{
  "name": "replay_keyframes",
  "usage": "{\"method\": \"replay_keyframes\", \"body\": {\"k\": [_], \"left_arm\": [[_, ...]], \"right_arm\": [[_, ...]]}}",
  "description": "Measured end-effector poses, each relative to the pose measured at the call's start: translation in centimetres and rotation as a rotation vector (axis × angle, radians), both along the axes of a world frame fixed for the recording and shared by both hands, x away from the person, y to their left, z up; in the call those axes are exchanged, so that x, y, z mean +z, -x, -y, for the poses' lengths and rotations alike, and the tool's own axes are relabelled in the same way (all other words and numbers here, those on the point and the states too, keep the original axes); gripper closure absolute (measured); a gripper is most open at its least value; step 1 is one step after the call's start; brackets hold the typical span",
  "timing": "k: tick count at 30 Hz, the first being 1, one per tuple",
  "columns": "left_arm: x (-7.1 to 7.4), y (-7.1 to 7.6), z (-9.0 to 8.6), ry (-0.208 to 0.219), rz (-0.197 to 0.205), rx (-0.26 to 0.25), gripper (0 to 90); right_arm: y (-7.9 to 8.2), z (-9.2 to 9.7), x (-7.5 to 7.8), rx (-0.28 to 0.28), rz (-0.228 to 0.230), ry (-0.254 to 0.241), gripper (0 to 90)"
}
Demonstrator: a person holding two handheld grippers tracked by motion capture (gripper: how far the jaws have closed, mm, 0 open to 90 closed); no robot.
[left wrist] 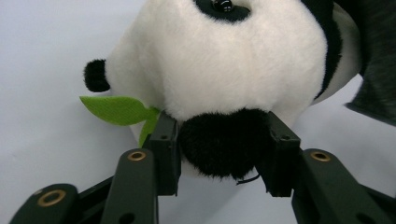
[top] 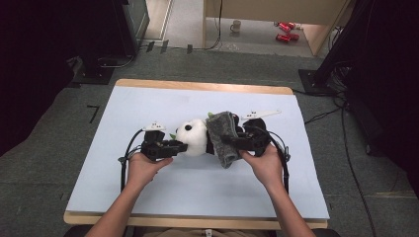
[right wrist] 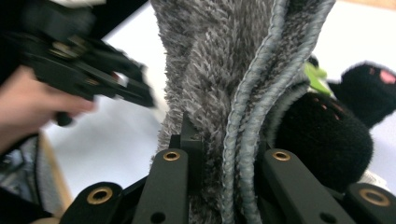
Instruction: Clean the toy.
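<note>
Evidently you are covering the plush panda (top: 196, 138) lying mid-desk (top: 148, 197): your left tongs (top: 174, 146) are pinching its black ear, your right tongs (top: 232, 139) are clamping the folded grey towel (top: 223, 133) draped over its body, probably needing spreading next.

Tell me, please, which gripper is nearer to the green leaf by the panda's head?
Left. The left gripper pinches the panda's black ear, with the green leaf right beside one jaw. The right gripper is across the panda's body, clamped on the grey towel.
</note>
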State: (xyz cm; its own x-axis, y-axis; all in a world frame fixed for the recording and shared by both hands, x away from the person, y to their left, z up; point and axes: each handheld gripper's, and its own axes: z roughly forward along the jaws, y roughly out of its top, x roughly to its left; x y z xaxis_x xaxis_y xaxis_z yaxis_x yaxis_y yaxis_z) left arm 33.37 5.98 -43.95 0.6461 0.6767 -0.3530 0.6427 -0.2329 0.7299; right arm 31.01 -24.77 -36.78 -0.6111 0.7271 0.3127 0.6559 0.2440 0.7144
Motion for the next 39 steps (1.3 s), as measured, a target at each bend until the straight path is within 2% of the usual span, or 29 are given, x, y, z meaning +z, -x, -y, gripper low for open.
{"method": "replay_keyframes", "body": {"k": [2, 4, 8, 13, 18, 20, 22, 24, 27, 29, 31, 33, 35, 37, 39], "left_arm": [[-0.1, 0.0, -0.1, -0.009, 0.027, -0.014, 49.0], [-0.2, -0.1, -0.2, -0.015, 0.052, -0.026, 42.8], [-0.1, -0.2, -0.9, 0.014, 0.112, -0.059, 33.6], [0.0, -0.6, -2.0, 0.064, 0.138, -0.058, 33.8], [-0.3, -1.1, -1.9, 0.077, 0.129, -0.06, 32.2], [-0.5, -1.3, -1.6, 0.071, 0.151, -0.08, 32.4], [-0.7, -1.4, -1.5, 0.066, 0.19, -0.094, 32.0], [-0.9, -1.7, -1.3, 0.067, 0.213, -0.095, 28.6], [-1.1, -2.2, -1.2, 0.085, 0.214, -0.091, 24.5], [-1.4, -2.6, -1.0, 0.112, 0.2, -0.105, 23.0], [-1.5, -3.0, -0.6, 0.119, 0.201, -0.12, 20.5], [-1.5, -3.3, -0.2, 0.106, 0.227, -0.13, 18.3], [-1.7, -3.6, 0.2, 0.093, 0.234, -0.125, 16.9], [-1.9, -3.7, 0.5, 0.083, 0.219, -0.113, 19.5], [-2.0, -3.5, 0.5, 0.077, 0.214, -0.085, 27.3]], "right_arm": [[-0.2, -0.3, -0.8, 0.0, 0.0, 0.031, 78.3], [-0.5, -0.3, -1.3, -0.007, -0.002, 0.025, 78.4], [-0.9, -0.1, -1.4, -0.02, 0.028, 0.03, 78.3], [-1.6, 0.5, -1.5, -0.031, 0.023, 0.004, 78.3], [-2.6, 0.6, -1.3, -0.039, 0.025, -0.005, 78.2], [-3.1, 0.6, -1.2, -0.043, 0.031, -0.004, 78.2], [-3.5, 0.7, -1.1, -0.045, 0.035, -0.007, 78.1], [-3.9, 0.7, -1.1, -0.047, 0.036, -0.01, 78.1], [-4.4, 0.9, -1.1, -0.05, 0.039, -0.01, 78.1], [-4.8, 1.1, -0.9, -0.056, 0.035, -0.011, 78.0], [-5.1, 1.3, -0.7, -0.062, 0.033, -0.007, 78.0], [-5.4, 1.5, -0.6, -0.067, 0.032, -0.005, 77.9], [-5.6, 1.5, -0.7, -0.073, 0.031, -0.008, 77.8], [-5.8, 1.5, -0.7, -0.079, 0.033, -0.008, 77.8], [-5.9, 1.4, -0.7, -0.079, 0.028, -0.019, 78.0]]}}
